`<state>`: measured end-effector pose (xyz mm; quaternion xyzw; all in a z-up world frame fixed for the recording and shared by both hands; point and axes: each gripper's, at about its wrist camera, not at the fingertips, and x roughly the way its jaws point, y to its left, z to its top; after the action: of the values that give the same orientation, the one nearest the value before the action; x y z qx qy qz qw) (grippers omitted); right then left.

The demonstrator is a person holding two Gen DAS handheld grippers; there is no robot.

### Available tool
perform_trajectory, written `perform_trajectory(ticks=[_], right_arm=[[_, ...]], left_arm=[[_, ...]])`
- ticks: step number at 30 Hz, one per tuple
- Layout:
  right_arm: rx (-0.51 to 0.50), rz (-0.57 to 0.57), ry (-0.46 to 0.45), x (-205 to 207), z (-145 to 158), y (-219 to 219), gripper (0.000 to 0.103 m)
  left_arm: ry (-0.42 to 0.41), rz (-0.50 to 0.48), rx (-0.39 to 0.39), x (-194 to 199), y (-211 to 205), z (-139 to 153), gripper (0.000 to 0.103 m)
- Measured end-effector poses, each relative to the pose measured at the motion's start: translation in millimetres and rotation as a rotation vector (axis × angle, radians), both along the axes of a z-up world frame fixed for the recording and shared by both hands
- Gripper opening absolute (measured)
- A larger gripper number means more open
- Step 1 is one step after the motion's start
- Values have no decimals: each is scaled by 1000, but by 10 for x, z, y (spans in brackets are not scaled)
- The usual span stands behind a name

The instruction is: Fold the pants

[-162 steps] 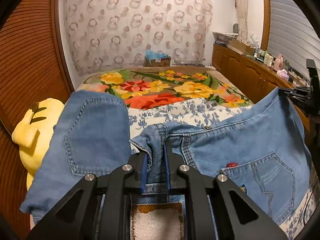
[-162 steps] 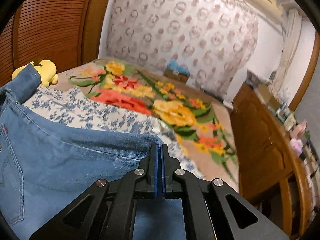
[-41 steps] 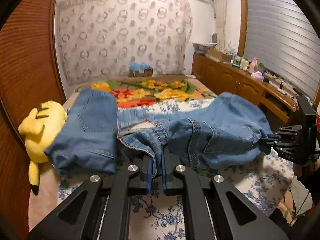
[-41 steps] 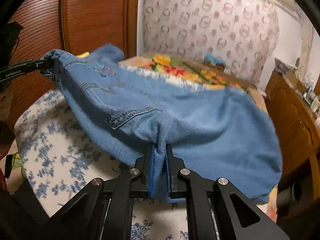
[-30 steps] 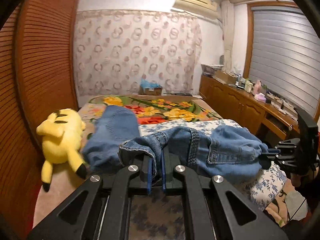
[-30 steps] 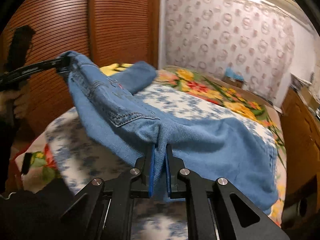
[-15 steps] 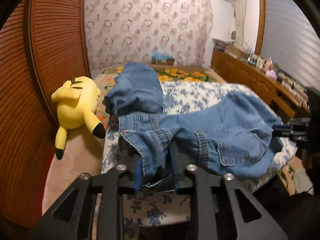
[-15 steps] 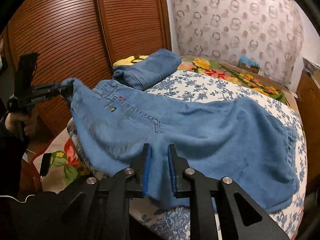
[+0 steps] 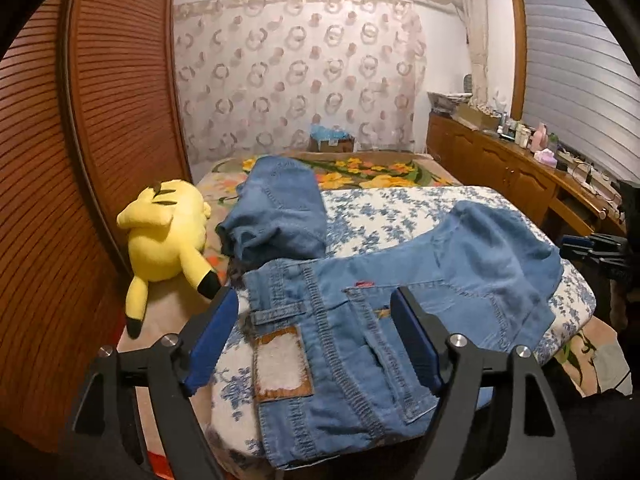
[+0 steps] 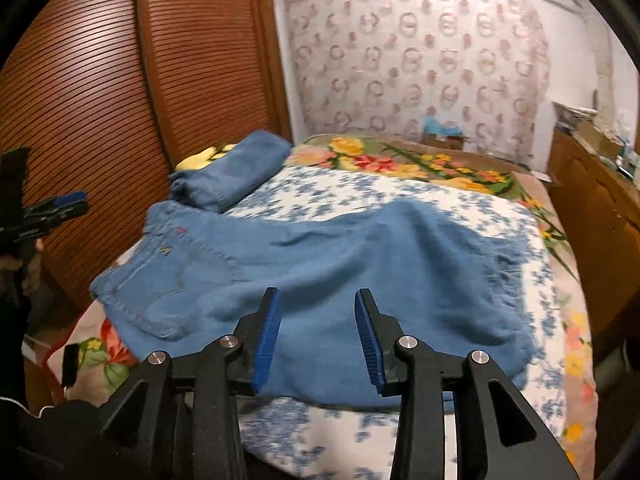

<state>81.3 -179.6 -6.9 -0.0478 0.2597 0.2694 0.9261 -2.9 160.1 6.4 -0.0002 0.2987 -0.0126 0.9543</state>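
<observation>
Both grippers just opening: left gripper (image 9: 314, 320) and right gripper (image 10: 317, 322) gaping, gripping nothing. Jeans (image 10: 340, 272) lying spread on bed (image 10: 400, 196), near edge hiding behind fingers; far hem blurring.

Your bed (image 9: 400, 216) carries the spread pants (image 9: 400, 280) on its blue-flowered sheet, a second folded pair (image 9: 280, 208) just behind, and a yellow plush toy (image 9: 168, 232) beside them.

No readable text, jeans (image 9: 360, 320) patch and tab illegible
</observation>
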Motion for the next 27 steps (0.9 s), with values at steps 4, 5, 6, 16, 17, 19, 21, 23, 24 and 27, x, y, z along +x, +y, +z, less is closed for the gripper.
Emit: perform_trajectory(ticks=[4, 5, 6, 16, 17, 19, 21, 23, 24, 27], right_arm=[[8, -80, -14, 21, -41, -160, 46], [10, -99, -16, 13, -41, -187, 46], [13, -118, -18, 0, -37, -237, 46], [16, -256, 18, 41, -185, -553, 47], [16, -264, 24, 54, -201, -577, 47], [20, -273, 31, 79, -233, -633, 47], [23, -277, 39, 128, -248, -678, 47], [13, -293, 43, 156, -266, -723, 47], [10, -297, 44, 166, -253, -734, 47], [9, -305, 59, 197, -267, -781, 47]], left_arm=[[-25, -25, -6, 118, -209, -45, 79], [-40, -36, -15, 146, -266, -65, 79], [-52, -53, -26, 172, -335, -81, 79], [-51, -171, -43, 550, -918, -286, 79], [-44, -180, -37, 585, -983, -310, 79], [-32, -188, -32, 638, -1074, -353, 79], [-22, -197, -28, 673, -1150, -383, 79], [-14, -205, -25, 706, -1206, -408, 79], [-8, -205, -23, 718, -1231, -421, 79], [8, -209, -17, 746, -1292, -475, 79]])
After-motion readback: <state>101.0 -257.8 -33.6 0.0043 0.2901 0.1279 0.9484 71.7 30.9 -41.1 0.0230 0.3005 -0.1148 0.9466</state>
